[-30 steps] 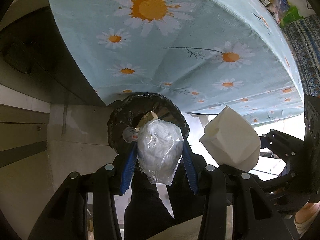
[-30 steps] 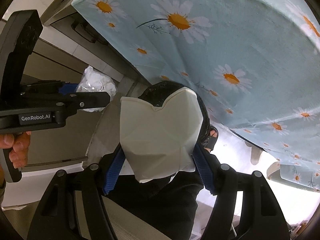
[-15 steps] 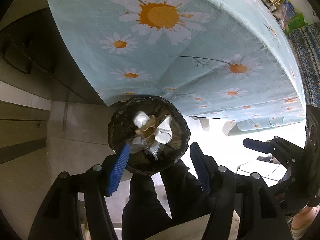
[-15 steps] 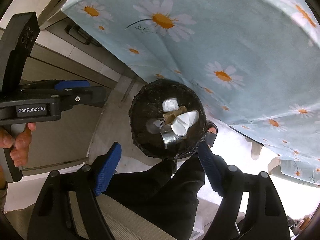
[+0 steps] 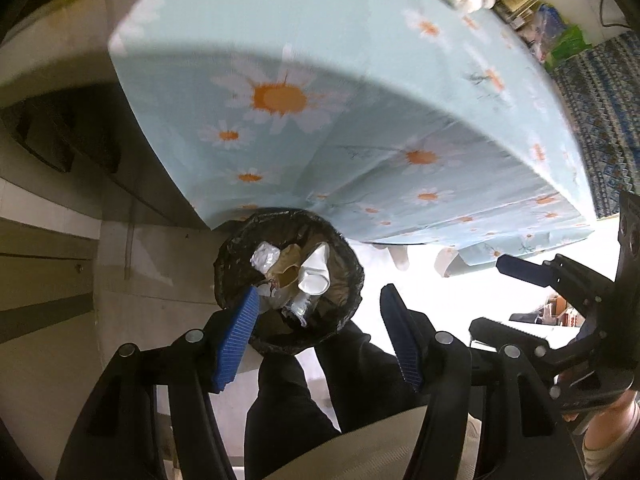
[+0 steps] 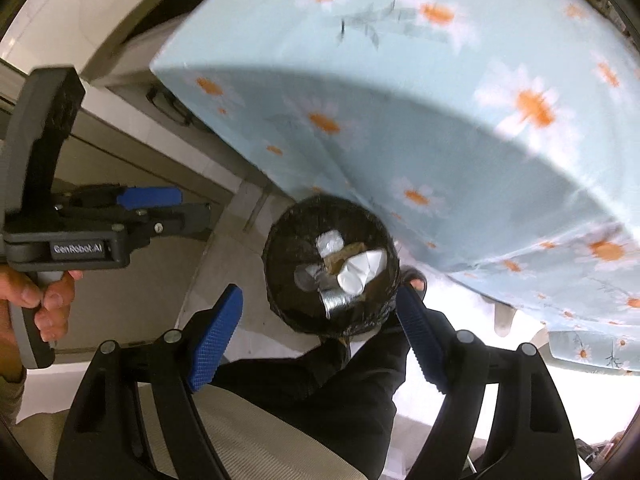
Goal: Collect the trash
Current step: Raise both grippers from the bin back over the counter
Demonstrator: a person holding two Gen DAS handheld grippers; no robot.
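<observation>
Lining the bin [image 5: 352,280], a black bag holds crumpled trash [image 6: 352,270].

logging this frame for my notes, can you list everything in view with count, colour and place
bin: one, black liner, on the floor by the table corner
trash: several pieces, white, brown and silvery, inside the bin
tablecloth: one, light blue with daisies, draped over the table
bottles and packets: several, mixed colours, far end of the table, blurred
trouser legs: black, below the bin
left hand-held gripper: black with blue pads, open, empty
right hand-held gripper: same, open, empty
</observation>
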